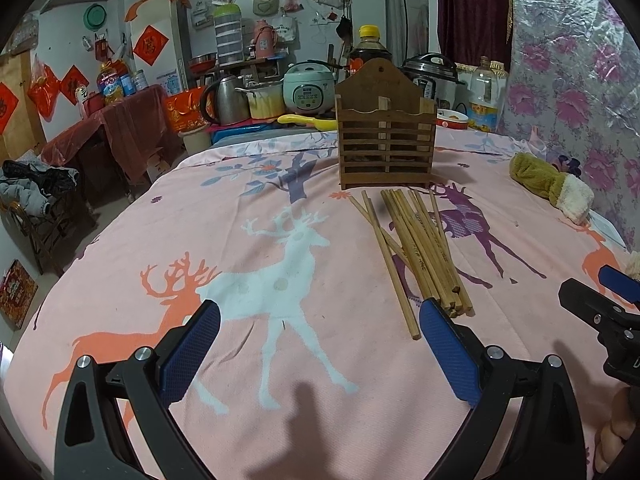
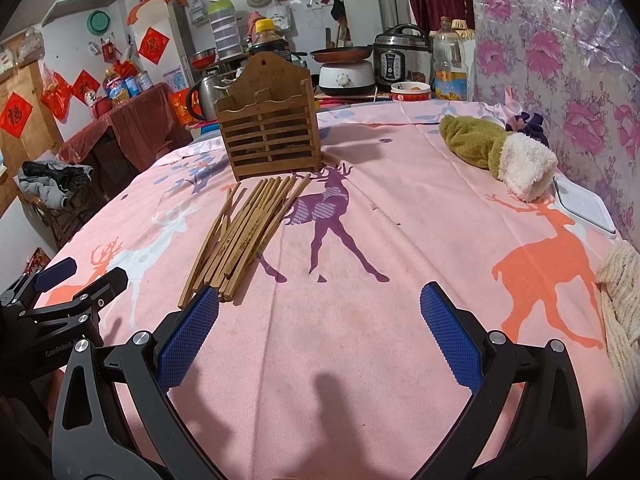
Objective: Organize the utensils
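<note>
The bundle of long tan wooden chopsticks (image 1: 416, 248) lies loose mid-surface on the pink deer-print cloth (image 1: 280, 420), its long axis running from the near edge toward the slatted brown wooden holder (image 1: 386, 140), which stands upright just past the far tips. The left gripper (image 1: 320, 344) and right gripper (image 2: 320, 332) both have their jaws spread wide and empty. The near ends sit just beside each gripper's inner blue pad (neither looks clearly closer), so either could probably take them.
</note>
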Demonstrator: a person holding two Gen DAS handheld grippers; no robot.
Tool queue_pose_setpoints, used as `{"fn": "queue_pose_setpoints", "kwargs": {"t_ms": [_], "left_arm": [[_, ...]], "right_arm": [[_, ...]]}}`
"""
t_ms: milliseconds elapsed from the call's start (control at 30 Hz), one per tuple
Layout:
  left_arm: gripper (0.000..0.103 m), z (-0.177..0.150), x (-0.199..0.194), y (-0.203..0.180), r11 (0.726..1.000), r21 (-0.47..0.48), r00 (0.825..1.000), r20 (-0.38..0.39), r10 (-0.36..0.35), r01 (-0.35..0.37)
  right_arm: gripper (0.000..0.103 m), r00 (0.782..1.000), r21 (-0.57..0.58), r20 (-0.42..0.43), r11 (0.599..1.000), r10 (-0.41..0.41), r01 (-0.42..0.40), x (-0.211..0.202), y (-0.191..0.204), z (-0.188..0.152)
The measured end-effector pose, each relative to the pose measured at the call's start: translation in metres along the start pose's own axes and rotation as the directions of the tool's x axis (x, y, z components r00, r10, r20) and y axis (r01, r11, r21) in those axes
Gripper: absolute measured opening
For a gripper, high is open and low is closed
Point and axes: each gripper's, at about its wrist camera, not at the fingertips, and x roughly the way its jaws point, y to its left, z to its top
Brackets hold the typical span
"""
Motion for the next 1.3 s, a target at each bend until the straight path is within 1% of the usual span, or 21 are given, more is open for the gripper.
{"fn": "queue_pose_setpoints", "kwargs": {"t_ms": [1300], "left_arm": [[0.097, 0.0007, -0.0002, 0.0005, 1.0, 0.0, 1.0, -0.002, -0.001, 0.001]], "right_arm": [[0.097, 1.0, 0.011, -0.007, 1.0, 0.008, -0.008, 0.0035, -0.0049, -0.0016]]}}
